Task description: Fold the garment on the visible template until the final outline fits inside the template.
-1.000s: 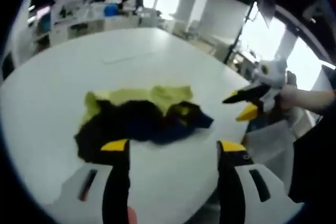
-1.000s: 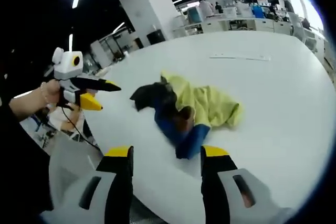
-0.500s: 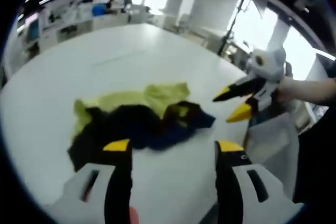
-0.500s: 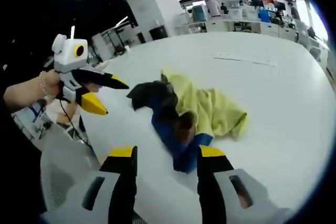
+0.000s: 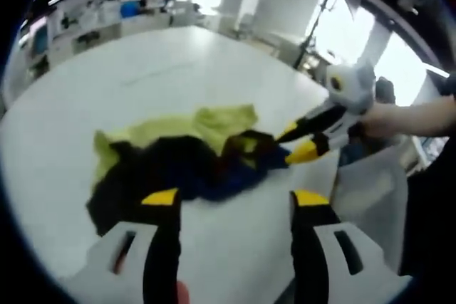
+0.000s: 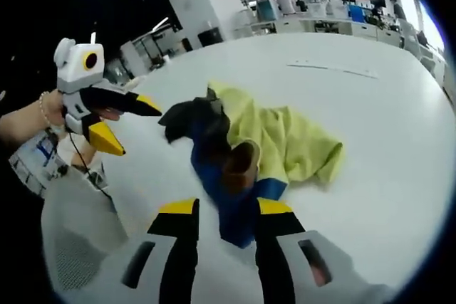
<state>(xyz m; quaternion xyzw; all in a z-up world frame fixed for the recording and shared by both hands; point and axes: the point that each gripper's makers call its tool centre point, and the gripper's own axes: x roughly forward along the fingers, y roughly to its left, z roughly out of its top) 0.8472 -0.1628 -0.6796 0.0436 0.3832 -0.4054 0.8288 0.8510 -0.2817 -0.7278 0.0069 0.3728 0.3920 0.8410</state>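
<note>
A broad white table point(image 5: 178, 69) takes up most of both views, its surface bare apart from a faint thin line toward the upper part of each frame. On it lies a crumpled garment point(image 5: 185, 158), yellow-green with black and blue parts, bunched in a heap at the centre of the left gripper view and at the centre of the right gripper view point(image 6: 278, 140). No container shows on the table.

The left tongs point(image 5: 231, 201) rise from the bottom of the left gripper view, jaws apart, hovering just short of the garment's near edge. They appear at the left of the right gripper view point(image 6: 132, 124), held in a hand point(image 6: 68, 129).

The right tongs point(image 6: 224, 208) stand at the lower centre of their own view, jaws apart with the garment's blue end between the tips. In the left gripper view they come in at the right point(image 5: 296, 140), tips at the garment's dark edge.
</note>
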